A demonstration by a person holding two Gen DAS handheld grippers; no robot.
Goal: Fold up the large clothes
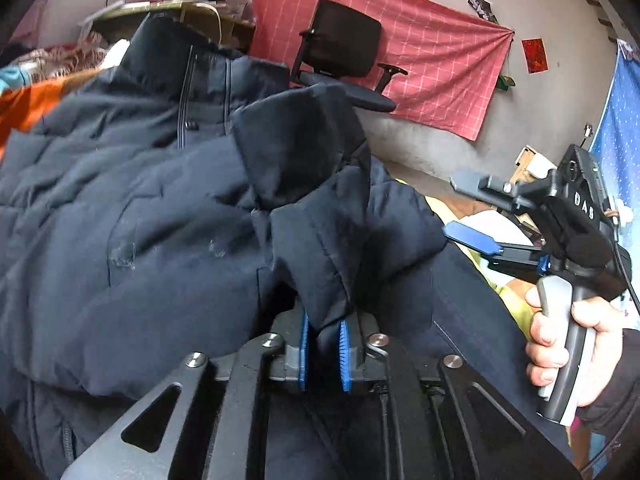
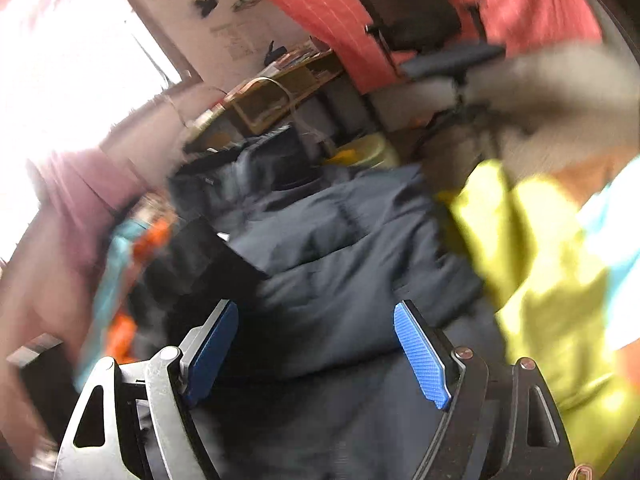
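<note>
In the left wrist view we see our left gripper (image 1: 323, 354) with its blue-padded fingers (image 1: 345, 354) clamped on a sleeve cuff (image 1: 316, 280) of the dark navy puffer jacket (image 1: 132, 216). The sleeve rises up from the fingers and folds over the jacket body, which spreads across most of the view with its zipper (image 1: 185, 112) running up toward the collar. To the right, our right gripper (image 1: 472, 210) is held in the right hand (image 1: 568, 344), fingers apart and gripping nothing, just beside the jacket's edge. Behind stand a black office chair (image 1: 344, 48) and a red checked cloth (image 1: 440, 60) on the wall.

The right wrist view is blurred. The right gripper (image 2: 316, 356) hangs open above the jacket (image 2: 340, 248), its blue fingers (image 2: 420, 356) spread wide. A yellow-green cloth (image 2: 532, 264) lies beside the jacket.
</note>
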